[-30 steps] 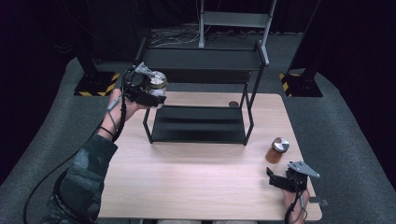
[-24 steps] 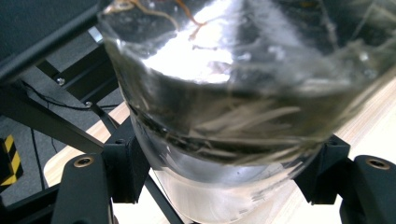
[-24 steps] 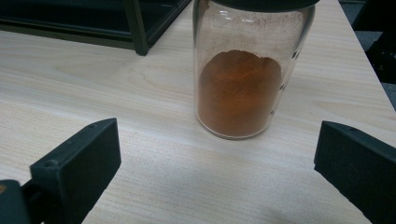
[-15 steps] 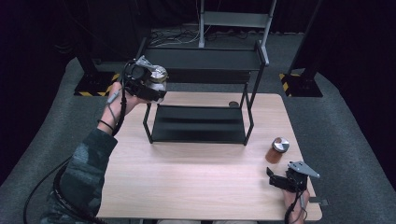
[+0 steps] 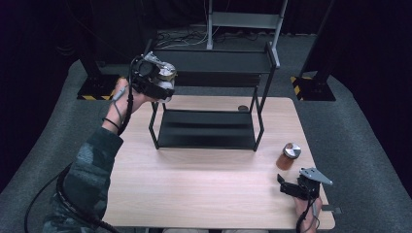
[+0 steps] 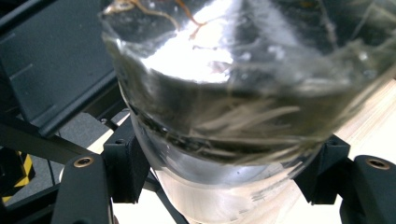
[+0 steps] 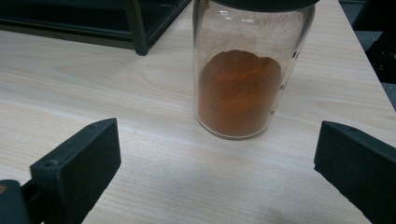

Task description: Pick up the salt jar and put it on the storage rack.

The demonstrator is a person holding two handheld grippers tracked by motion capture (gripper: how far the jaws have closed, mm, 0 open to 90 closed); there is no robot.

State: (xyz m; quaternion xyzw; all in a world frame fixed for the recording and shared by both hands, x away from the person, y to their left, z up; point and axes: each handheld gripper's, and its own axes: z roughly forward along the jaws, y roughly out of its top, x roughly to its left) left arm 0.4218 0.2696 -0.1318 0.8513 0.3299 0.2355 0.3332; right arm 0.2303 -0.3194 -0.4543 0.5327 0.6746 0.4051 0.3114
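My left gripper is raised at the top left corner of the black two-level shelf, shut on a clear glass jar with a metal lid. In the left gripper view the glass jar sits tight between the two jaws, with the shelf's top tray behind it. My right gripper rests open on the table's front right. Just beyond it stands a glass jar of orange powder with a silver lid. In the right gripper view the powder jar stands upright ahead of the wide-apart jaws, untouched.
The wooden table carries the shelf at its back middle. A small dark round object lies on the table behind the shelf's lower tray. A metal stand and cables are on the grey floor beyond.
My left gripper has lifted the glass jar up and slightly right, toward the shelf's top level. The right gripper and the powder jar have stayed put.
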